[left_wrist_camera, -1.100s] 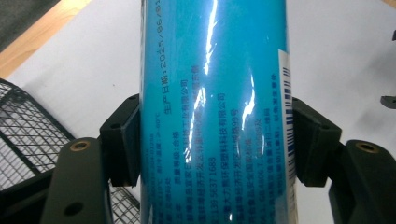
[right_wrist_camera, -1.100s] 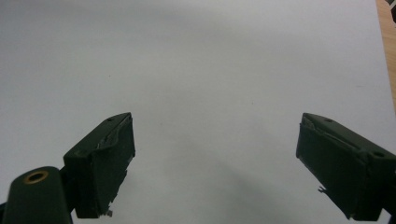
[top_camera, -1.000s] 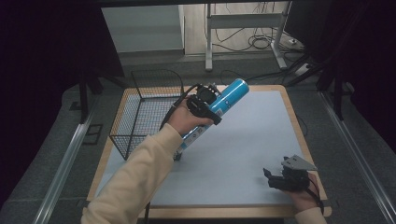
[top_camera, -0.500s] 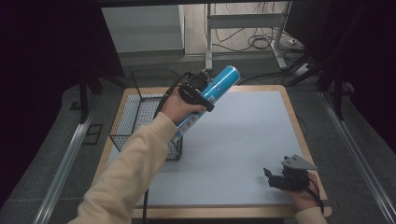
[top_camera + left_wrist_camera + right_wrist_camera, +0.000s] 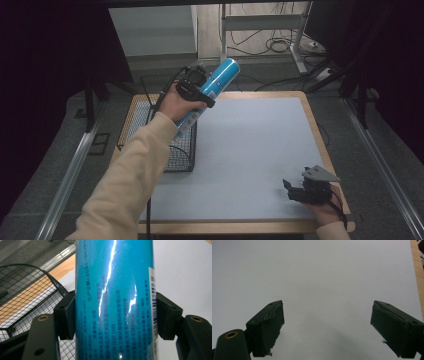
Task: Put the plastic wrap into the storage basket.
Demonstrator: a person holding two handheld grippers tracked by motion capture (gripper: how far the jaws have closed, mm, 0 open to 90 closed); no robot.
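Note:
A tall blue spray can (image 5: 216, 86) hangs tilted in the air over the right edge of a black wire basket (image 5: 150, 131), held by my left gripper (image 5: 196, 91), which is shut on its middle. In the left gripper view the can (image 5: 113, 300) is clamped between both black pads (image 5: 65, 315), printed text facing the camera. My right gripper (image 5: 290, 190) rests near the table's front right corner, open, with nothing between its fingertips (image 5: 268, 327) over the pale mat.
A pale grey mat (image 5: 250, 150) covers the wooden table (image 5: 320, 135). The wire basket stands at the table's left side. Cables and a metal stand leg (image 5: 295, 45) lie on the floor behind the table.
My left gripper has carried the blue can up and leftward, toward the far edge of the basket. The right gripper has stayed still.

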